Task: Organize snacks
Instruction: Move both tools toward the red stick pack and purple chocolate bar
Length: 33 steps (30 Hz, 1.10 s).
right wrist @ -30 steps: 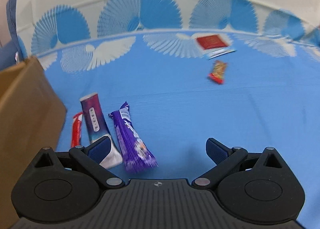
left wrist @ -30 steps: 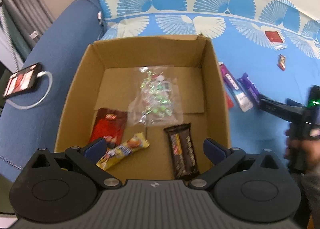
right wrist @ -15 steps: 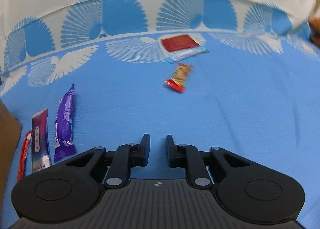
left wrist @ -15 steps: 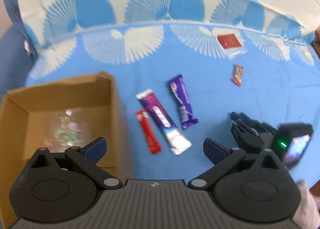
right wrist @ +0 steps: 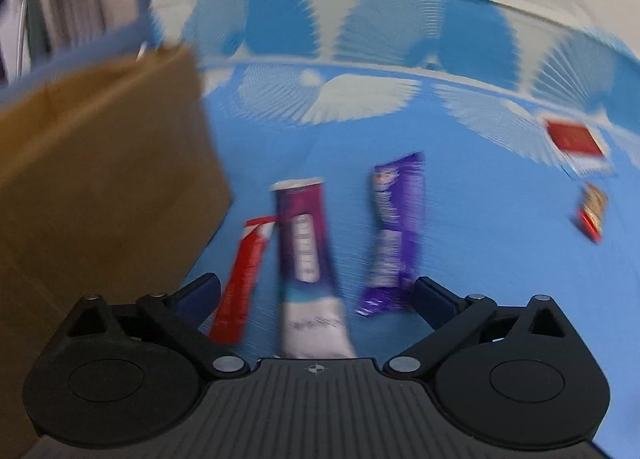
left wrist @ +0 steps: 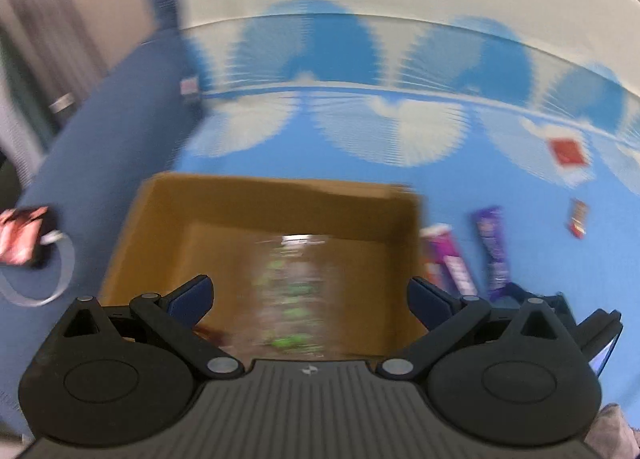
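Your three long snacks lie side by side on the blue cloth just right of the cardboard box (right wrist: 100, 179), each with its long axis running away from your right gripper (right wrist: 316, 291) toward the white fan-patterned border. The slim red stick (right wrist: 244, 279) is nearest the box wall and leans slightly right at its far end. The purple-and-white bar (right wrist: 306, 255) sits touching or nearly touching it, its white end toward you. The violet bar (right wrist: 394, 231) lies a little apart to the right, crinkled foil with a pinched seam at each end. Farther right, well apart, you have a small red-and-gold wrapper (right wrist: 592, 211) and a flat red square packet (right wrist: 574, 139).

All wrappers look glossy and thin; the box is plain brown corrugated board, open-topped, square-cornered. The cloth (right wrist: 480, 279) is smooth woven fabric. Motion blur softens everything.

Your right fingers (right wrist: 434, 295) have just been opening and now stand fully spread, grasping nothing; the near ends of the three long snacks show between them in this view, untouched.

Your left gripper (left wrist: 310, 295) looks down into the box, where a clear bag of green-wrapped candies (left wrist: 292, 295) lies on the floor. Its fingers (left wrist: 192, 295) are also spread wide and empty.
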Tool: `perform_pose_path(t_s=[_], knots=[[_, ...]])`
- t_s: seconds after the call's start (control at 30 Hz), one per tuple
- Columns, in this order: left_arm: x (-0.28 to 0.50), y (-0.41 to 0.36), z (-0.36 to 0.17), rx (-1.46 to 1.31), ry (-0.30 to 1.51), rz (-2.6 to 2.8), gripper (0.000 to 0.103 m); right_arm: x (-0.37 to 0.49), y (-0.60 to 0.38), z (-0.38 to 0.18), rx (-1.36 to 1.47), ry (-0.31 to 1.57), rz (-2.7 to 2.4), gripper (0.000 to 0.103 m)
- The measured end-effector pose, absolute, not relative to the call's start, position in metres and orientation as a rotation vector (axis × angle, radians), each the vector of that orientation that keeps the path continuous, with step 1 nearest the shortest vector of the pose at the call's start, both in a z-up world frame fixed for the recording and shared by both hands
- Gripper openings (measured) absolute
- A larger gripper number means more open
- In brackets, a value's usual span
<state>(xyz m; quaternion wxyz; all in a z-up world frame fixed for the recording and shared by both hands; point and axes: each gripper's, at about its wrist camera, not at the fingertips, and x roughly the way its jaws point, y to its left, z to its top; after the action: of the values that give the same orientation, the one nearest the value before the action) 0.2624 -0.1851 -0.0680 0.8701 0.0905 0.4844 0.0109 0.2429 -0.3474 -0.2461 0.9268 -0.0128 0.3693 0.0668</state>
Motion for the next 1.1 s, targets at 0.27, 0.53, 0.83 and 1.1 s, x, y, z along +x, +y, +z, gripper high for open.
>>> perform_pose_path(t_s=[0.27, 0.53, 0.83, 1.1], knots=[[0.267, -0.124, -0.065, 0.108, 1.05, 0.157, 0.103, 0.285, -0.383, -0.258, 0.096, 0.735, -0.249, 0.102], [0.266, -0.207, -0.066, 0.093, 1.025, -0.086, 0.103, 0.218, -0.528, -0.245, 0.292, 0.778, -0.473, 0.102], [0.266, -0.372, -0.132, 0.293, 1.036, -0.388, 0.103, 0.154, -0.601, -0.227, 0.358, 0.727, -0.489, 0.103], [0.283, -0.484, -0.245, 0.421, 1.23, -0.542, 0.103, 0.191, -0.623, -0.234, 0.443, 0.719, -0.393, 0.102]])
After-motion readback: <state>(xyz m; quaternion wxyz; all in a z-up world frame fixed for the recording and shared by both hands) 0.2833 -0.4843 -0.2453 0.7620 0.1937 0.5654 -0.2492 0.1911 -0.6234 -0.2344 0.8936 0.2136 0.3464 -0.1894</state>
